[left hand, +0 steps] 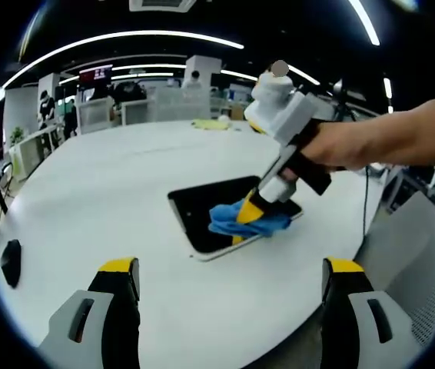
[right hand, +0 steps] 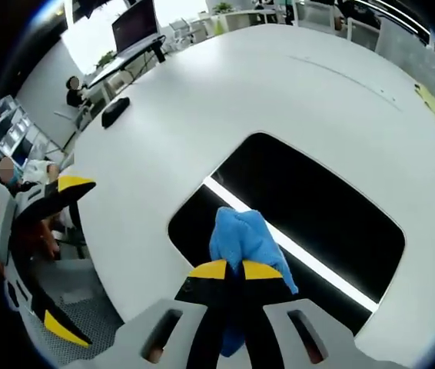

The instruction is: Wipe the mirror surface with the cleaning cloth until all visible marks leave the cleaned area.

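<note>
Clearly the wiping step is in hand: the right hand-held gripper [right hand: 233, 270] has its yellow-tipped jaws pinched together on the blue cleaning cloth [right hand: 244, 240], which bunches up past the tips and is pressed onto the dark mirror [right hand: 310, 207]. In the left gripper view that same gripper [left hand: 250, 217] comes in from about two o'clock, held by a person's hand [left hand: 348, 146], and the cloth [left hand: 244, 221] sits on the mirror [left hand: 202, 211] toward its near right part. The mirror lies flat on the white round worktop [right hand: 225, 84], close to the edge nearest the person; a bright ceiling light is reflected across it as a thin line running toward four o'clock in the right gripper view. Marks on the glass are too faint to tell here. The left hand-held gripper [left hand: 229, 273] hangs over the worktop with its jaws spread wide and nothing between them, near the mirror's six o'clock side. By my reckoning, the next move calls for dragging the cloth with steady downward pressure across the uncovered glass toward eleven o'clock in the left gripper view, without sliding the mirror itself.
</note>
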Action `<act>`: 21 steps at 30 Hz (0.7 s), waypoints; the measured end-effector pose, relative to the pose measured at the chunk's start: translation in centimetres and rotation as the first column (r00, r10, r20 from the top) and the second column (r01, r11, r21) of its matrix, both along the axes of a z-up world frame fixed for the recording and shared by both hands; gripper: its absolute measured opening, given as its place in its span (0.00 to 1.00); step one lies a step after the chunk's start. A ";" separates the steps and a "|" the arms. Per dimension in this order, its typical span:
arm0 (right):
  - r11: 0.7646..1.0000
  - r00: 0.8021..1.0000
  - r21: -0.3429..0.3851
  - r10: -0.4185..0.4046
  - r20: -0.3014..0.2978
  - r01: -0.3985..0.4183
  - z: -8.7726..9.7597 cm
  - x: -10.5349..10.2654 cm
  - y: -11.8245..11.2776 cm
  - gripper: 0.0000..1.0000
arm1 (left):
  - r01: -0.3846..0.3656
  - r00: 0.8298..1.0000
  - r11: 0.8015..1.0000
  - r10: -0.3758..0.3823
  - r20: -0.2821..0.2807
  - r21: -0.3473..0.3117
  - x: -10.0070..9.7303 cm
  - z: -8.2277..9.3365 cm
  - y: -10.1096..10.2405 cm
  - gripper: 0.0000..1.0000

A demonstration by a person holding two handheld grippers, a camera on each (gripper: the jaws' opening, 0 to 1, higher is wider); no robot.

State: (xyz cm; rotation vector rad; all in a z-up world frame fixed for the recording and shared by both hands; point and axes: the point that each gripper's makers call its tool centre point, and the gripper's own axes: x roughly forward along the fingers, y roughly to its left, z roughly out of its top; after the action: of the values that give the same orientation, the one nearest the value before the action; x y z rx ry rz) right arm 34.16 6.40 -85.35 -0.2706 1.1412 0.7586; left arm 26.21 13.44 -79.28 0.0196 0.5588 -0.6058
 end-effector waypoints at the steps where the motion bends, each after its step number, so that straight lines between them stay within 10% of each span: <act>1: 1.000 1.000 0.001 0.004 -0.001 -0.004 0.0 0.0 0.3 0.00 | 0.000 1.000 1.000 0.000 0.000 0.000 0.0 0.0 0.0 0.99; 21: 0.998 0.998 0.000 0.058 0.003 -0.058 0.4 -0.4 4.0 0.00 | -0.004 1.000 1.000 0.004 0.001 -0.003 0.1 0.0 0.1 0.99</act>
State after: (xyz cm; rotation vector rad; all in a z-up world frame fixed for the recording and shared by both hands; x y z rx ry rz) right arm 33.72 10.38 -84.96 -0.3062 1.1345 0.8093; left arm 26.29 13.50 -79.30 0.0159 0.5573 -0.6029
